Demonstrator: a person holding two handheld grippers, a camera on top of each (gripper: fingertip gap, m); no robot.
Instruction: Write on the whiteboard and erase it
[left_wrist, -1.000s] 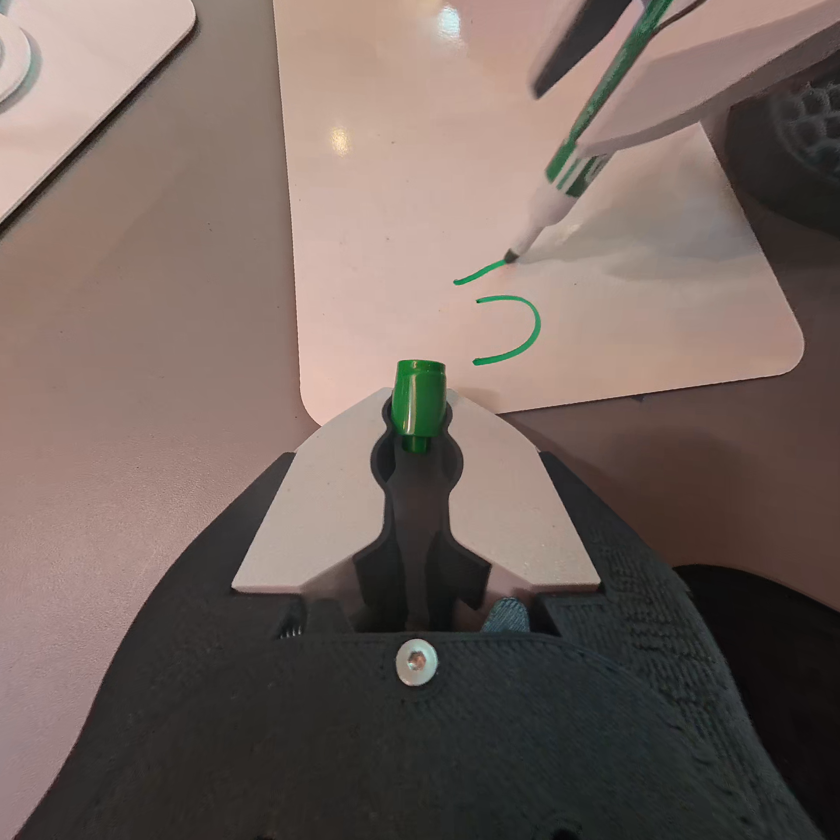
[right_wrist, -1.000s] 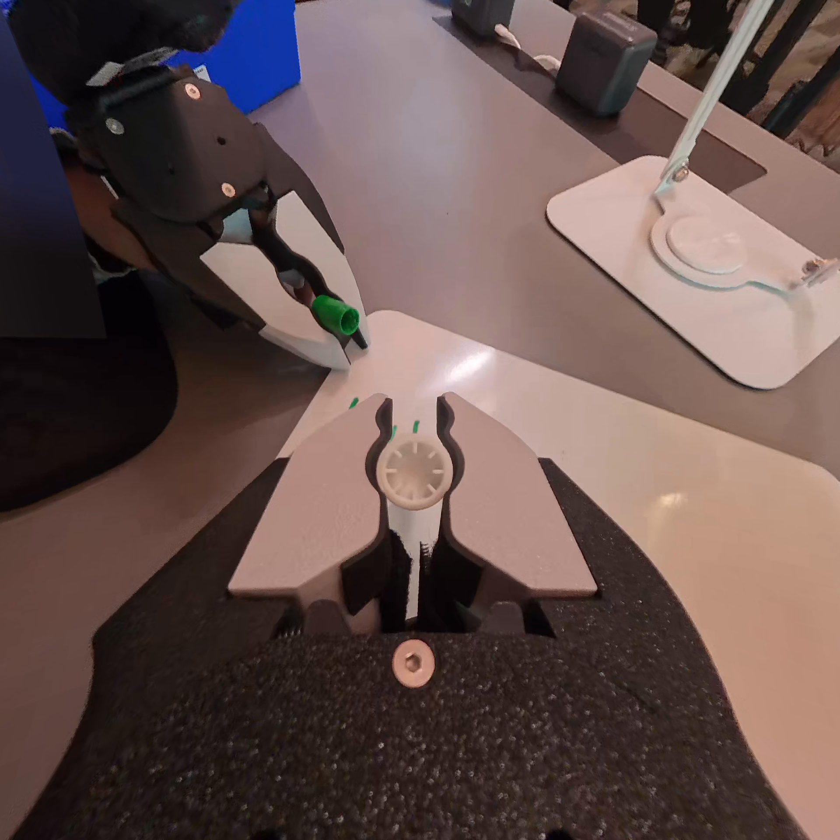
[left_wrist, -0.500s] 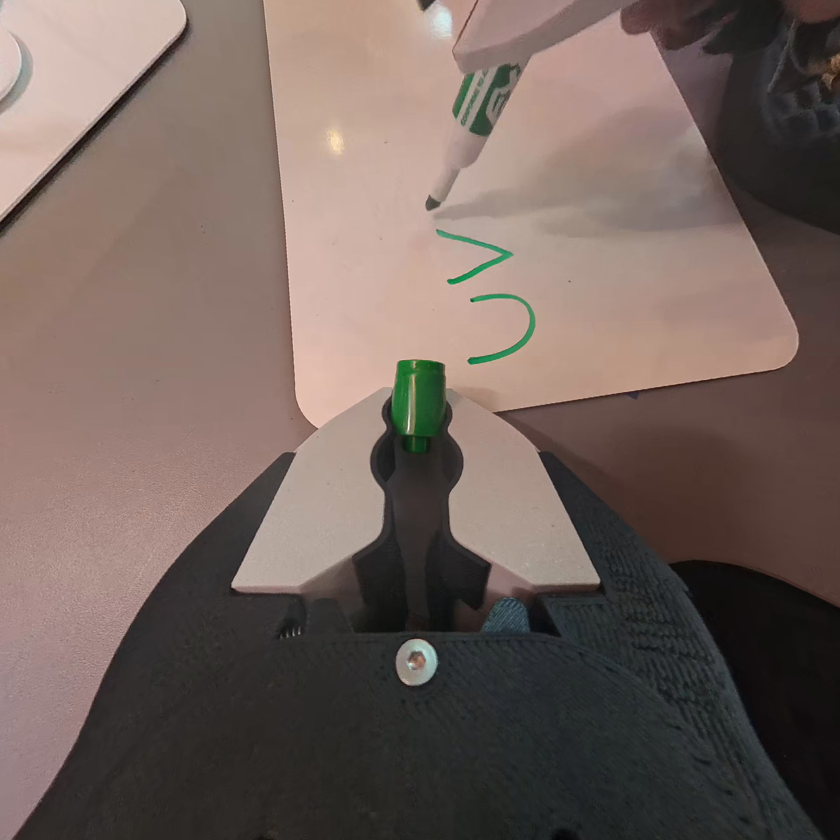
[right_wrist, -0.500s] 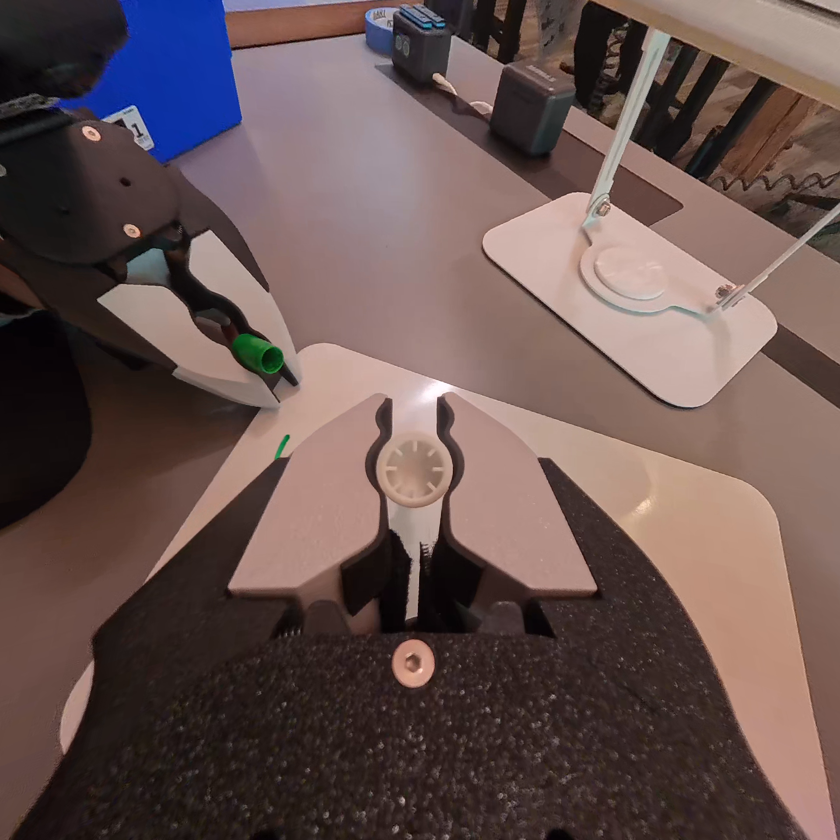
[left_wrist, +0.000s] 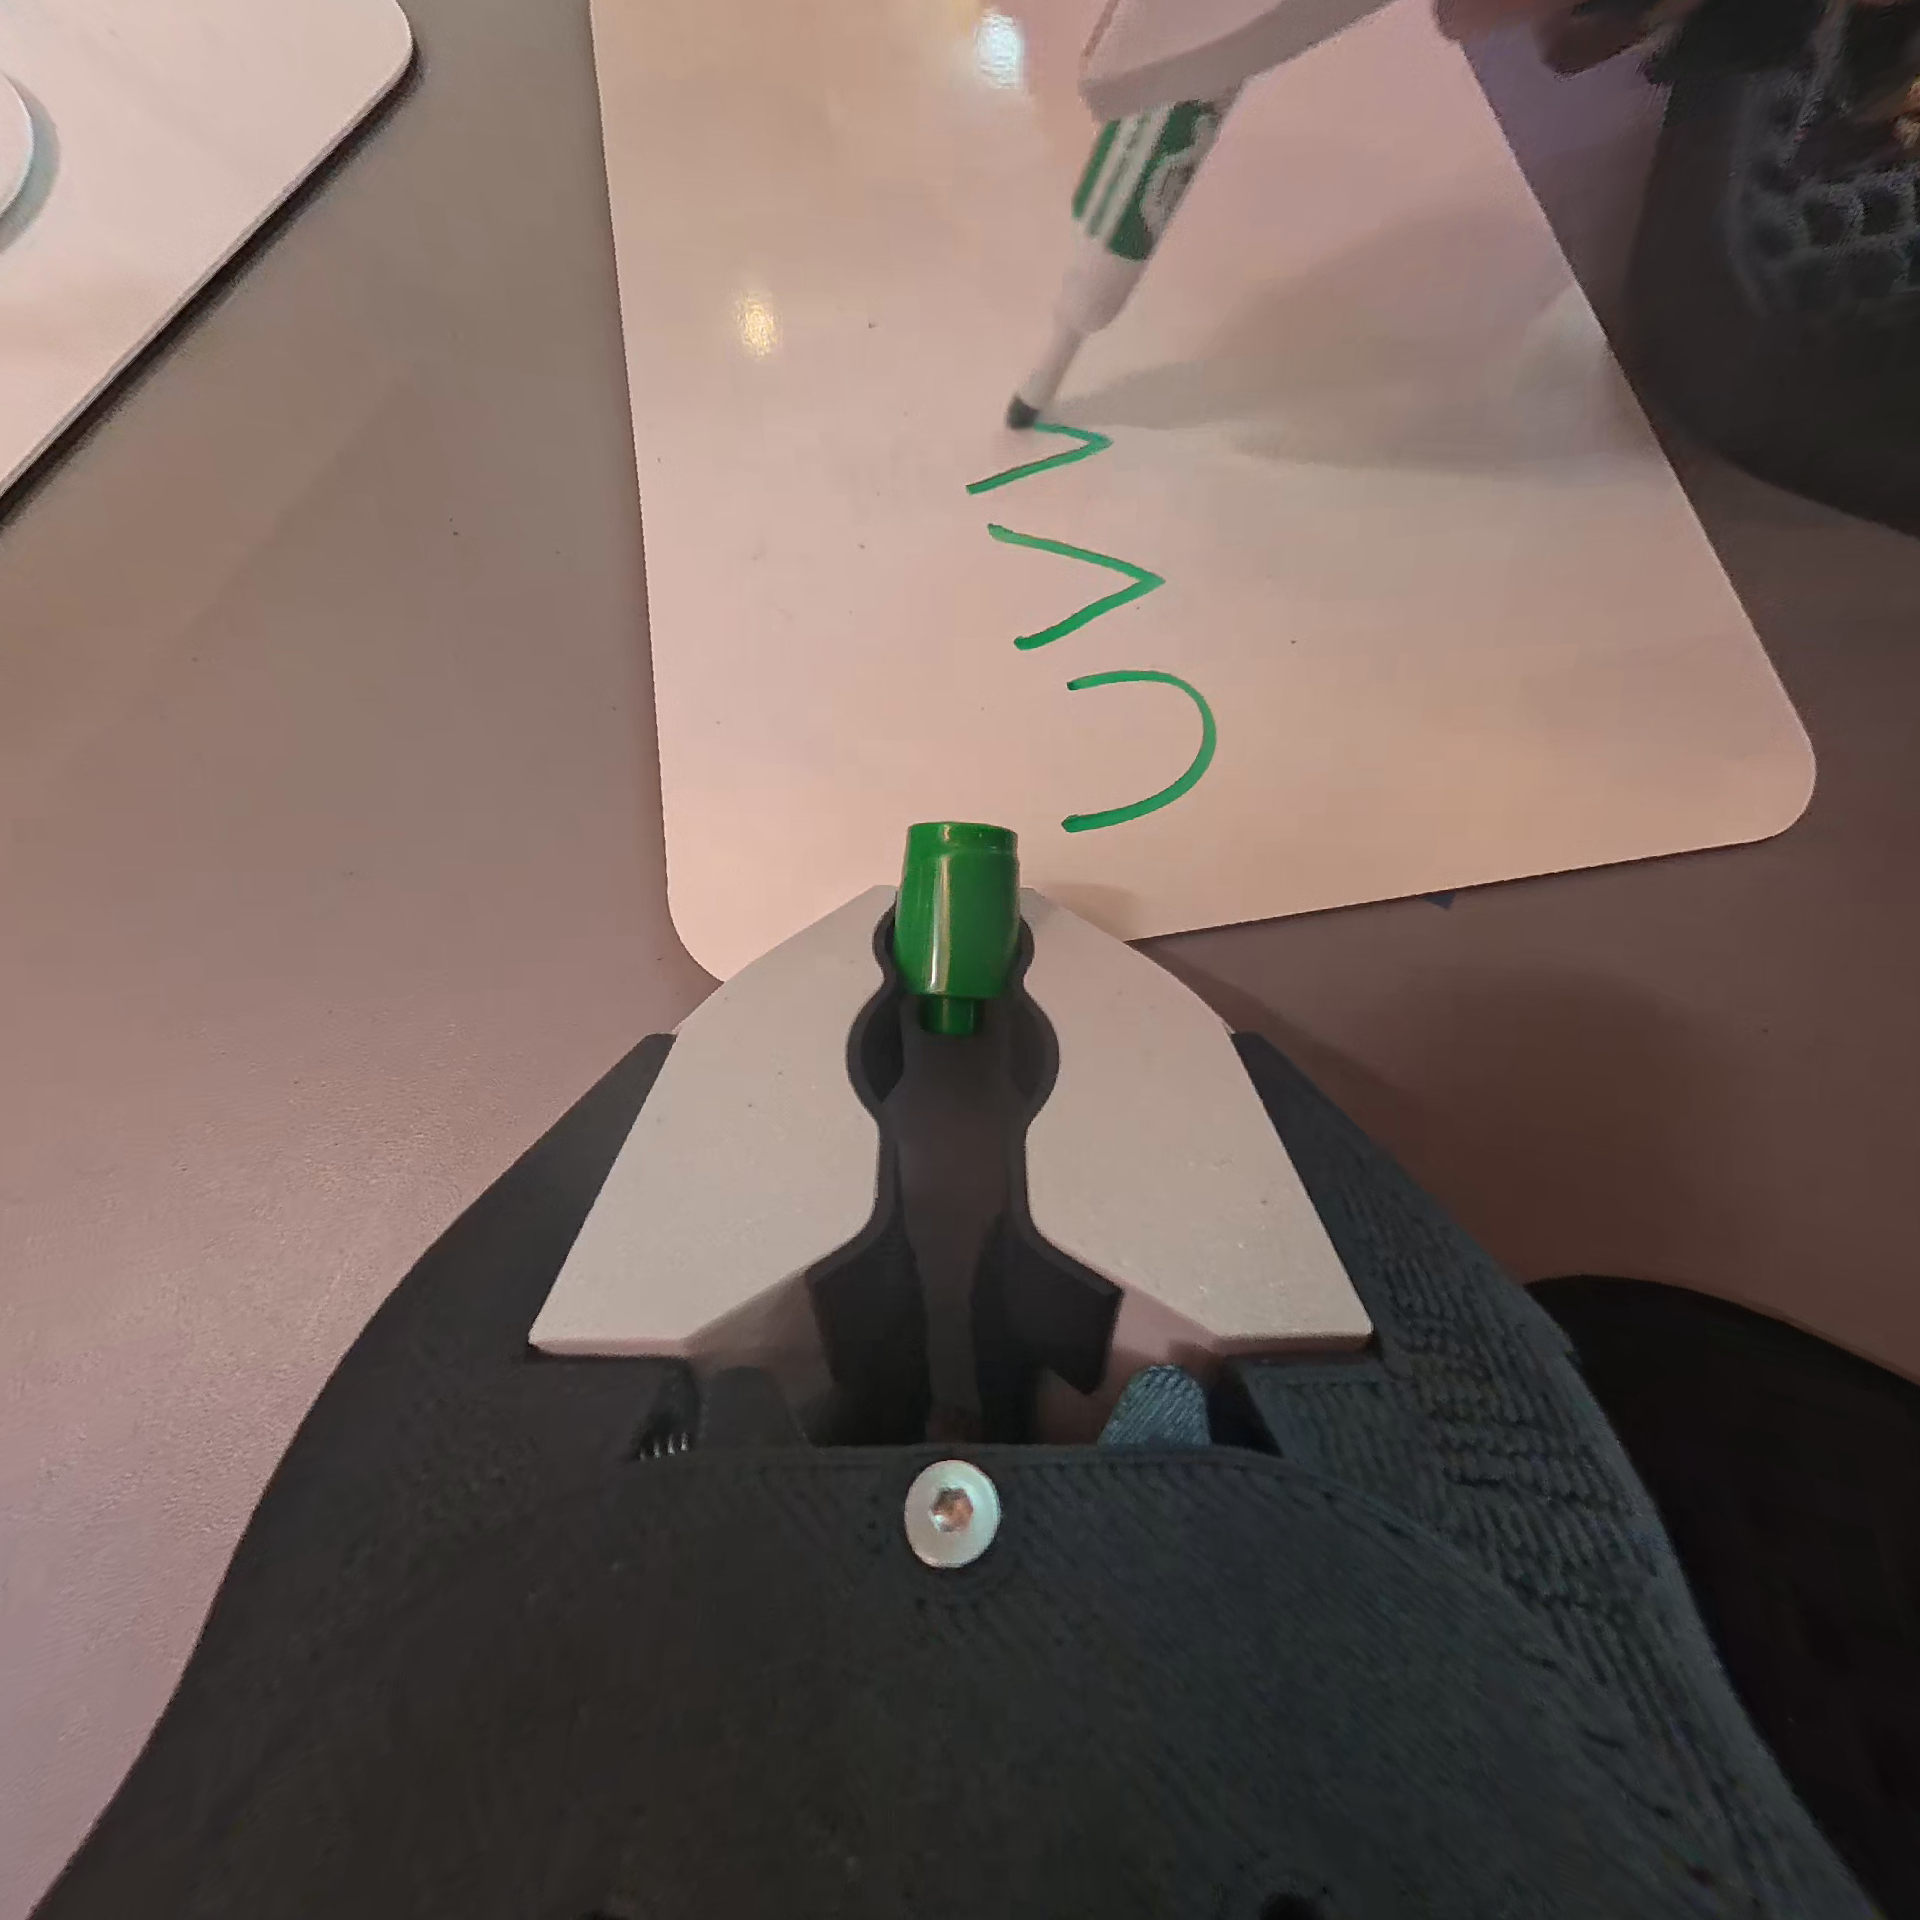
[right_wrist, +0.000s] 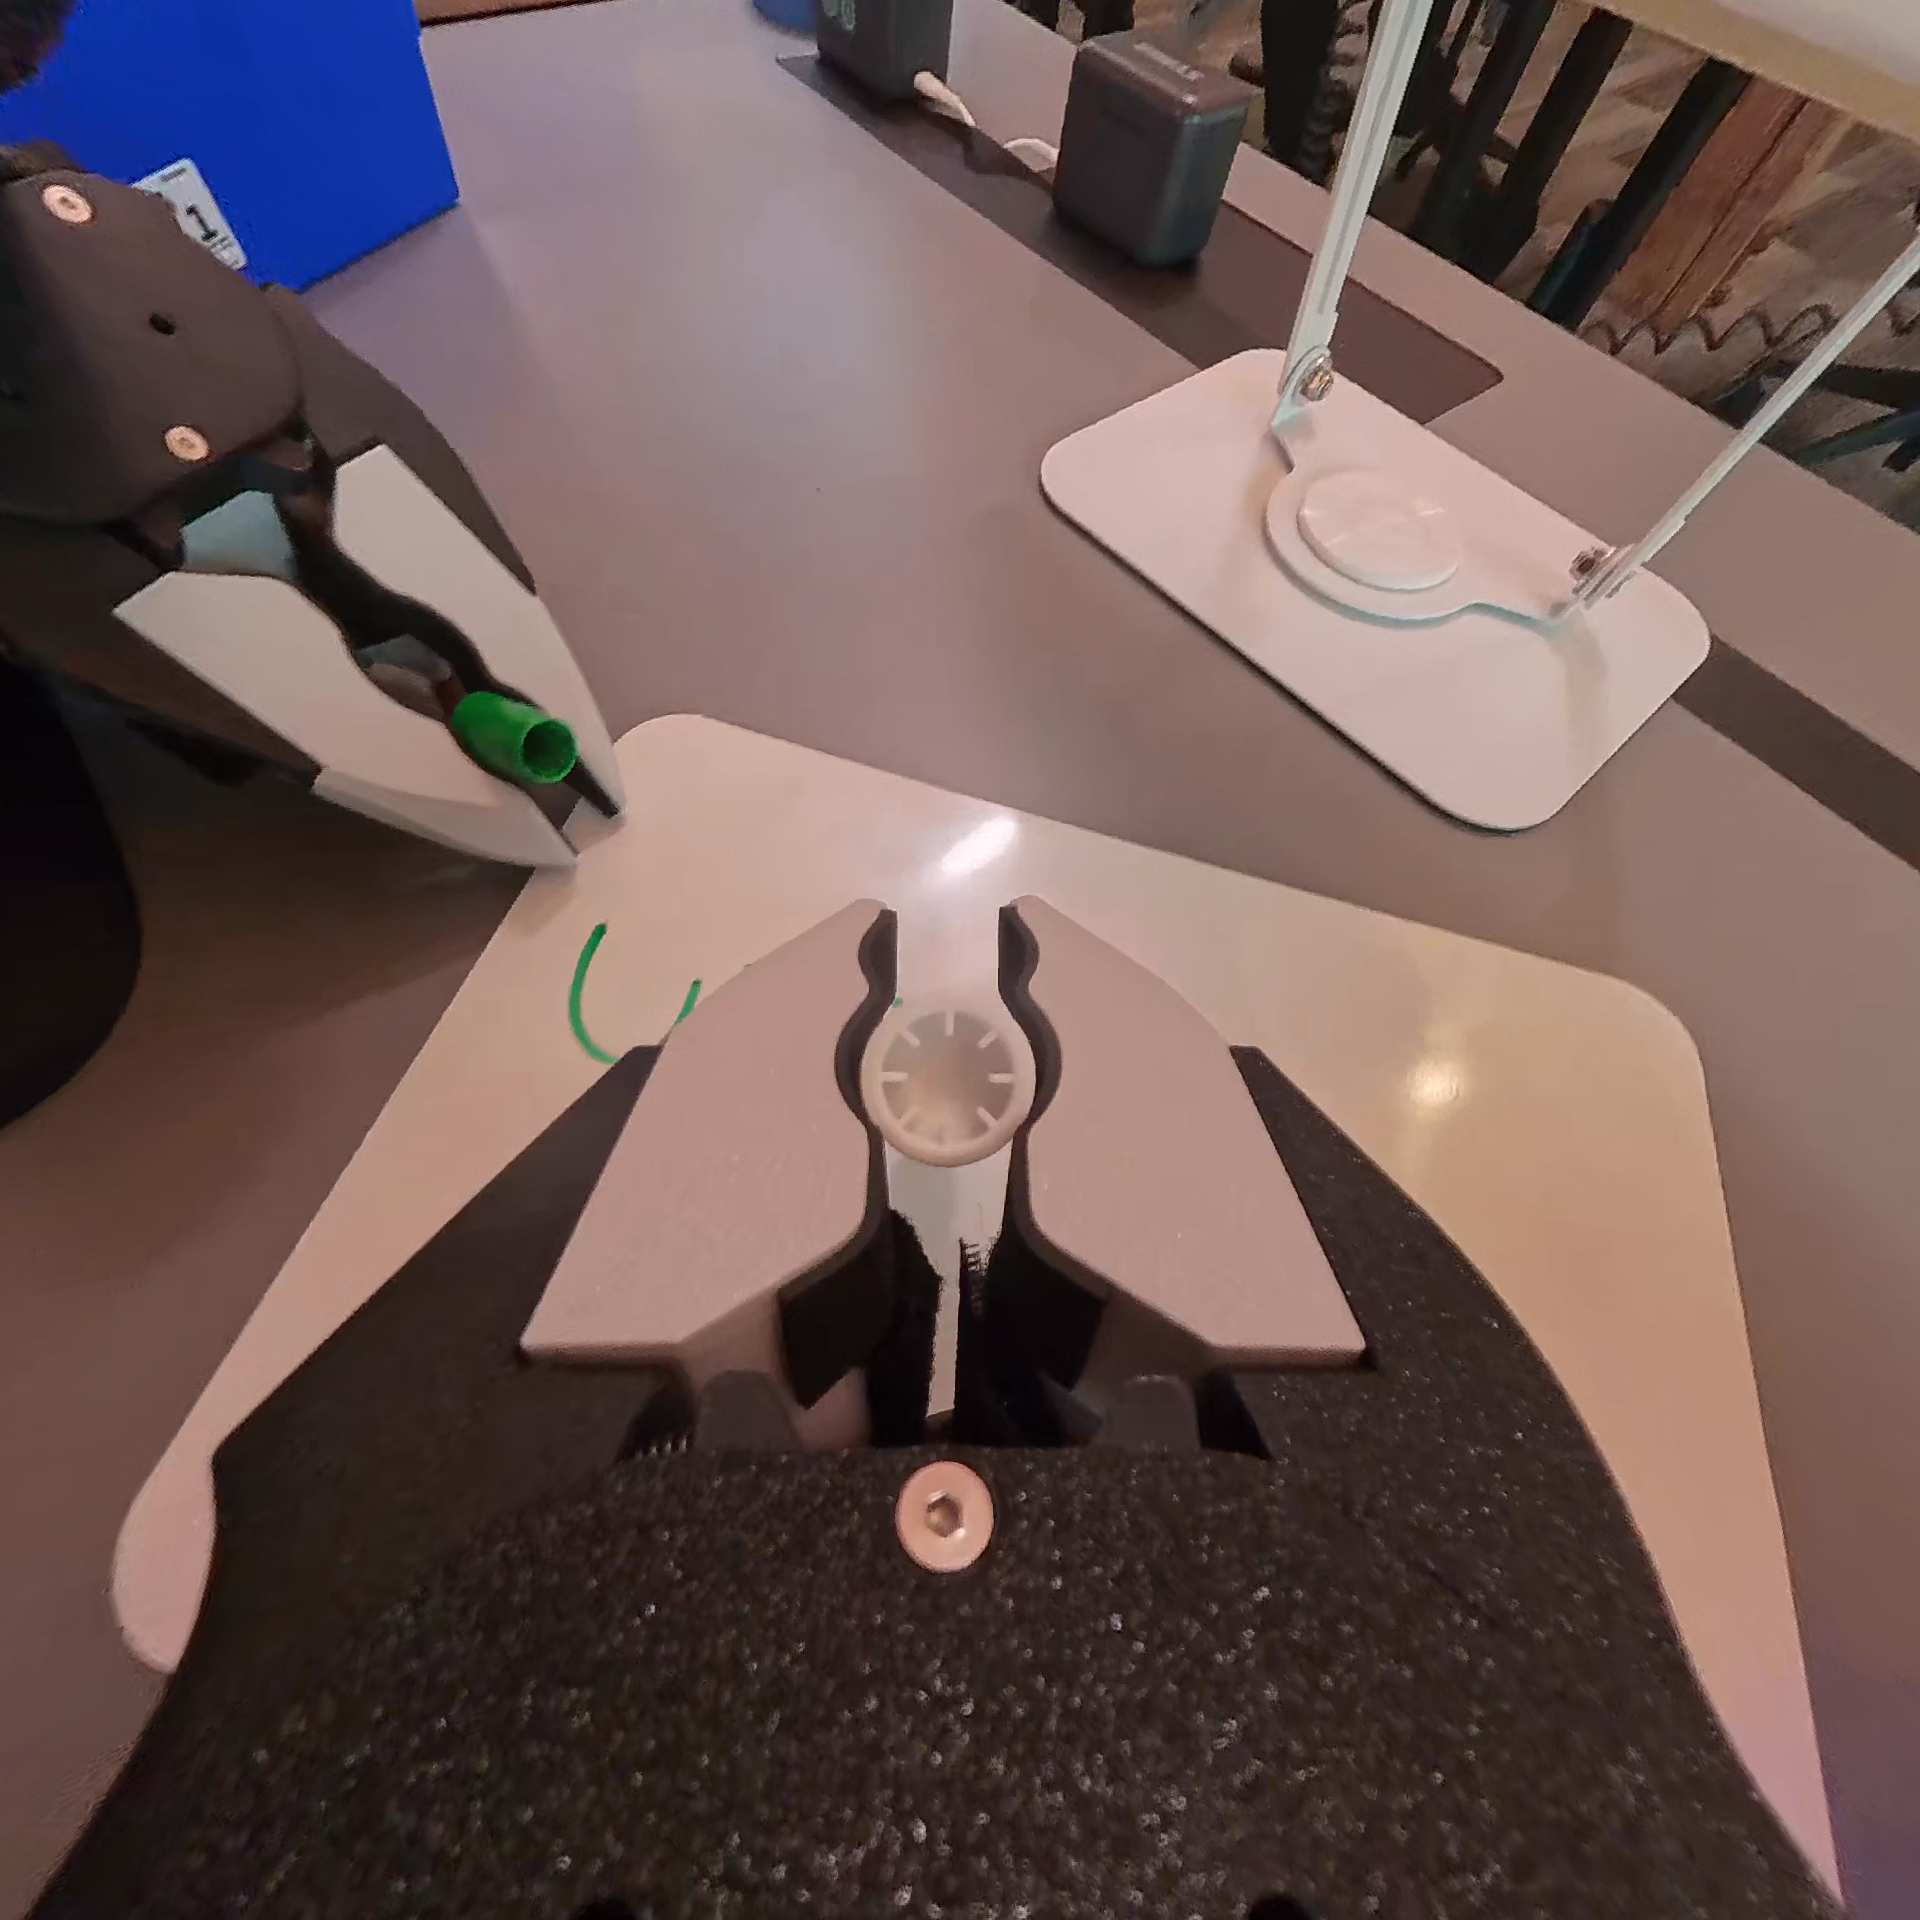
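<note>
A white whiteboard (left_wrist: 831, 416) lies flat on the brown table, and shows in the right wrist view (right_wrist: 1351, 1091). My left gripper (left_wrist: 954, 914) is shut on a green marker cap (left_wrist: 954, 925) at the board's near corner; it also shows in the right wrist view (right_wrist: 582, 800). My right gripper (right_wrist: 940, 925) is shut on a green-and-white marker (left_wrist: 1127, 197), whose white back end (right_wrist: 948, 1086) faces the camera. The marker tip (left_wrist: 1023, 414) touches the board. Three green marks (left_wrist: 1101, 613) run in a line from the cap toward the tip.
A white lamp base (right_wrist: 1382, 582) with thin white arms stands on the table beyond the board; its corner shows in the left wrist view (left_wrist: 156, 208). A blue box (right_wrist: 260, 114) and dark grey boxes (right_wrist: 1143, 156) sit at the far edge. Some 12 centimetres of space lies between my two pairs of fingers.
My right gripper has drawn a second angled green mark and started a third, farther from the cap. The marker tip came back down onto the board. My left gripper has stayed put.
</note>
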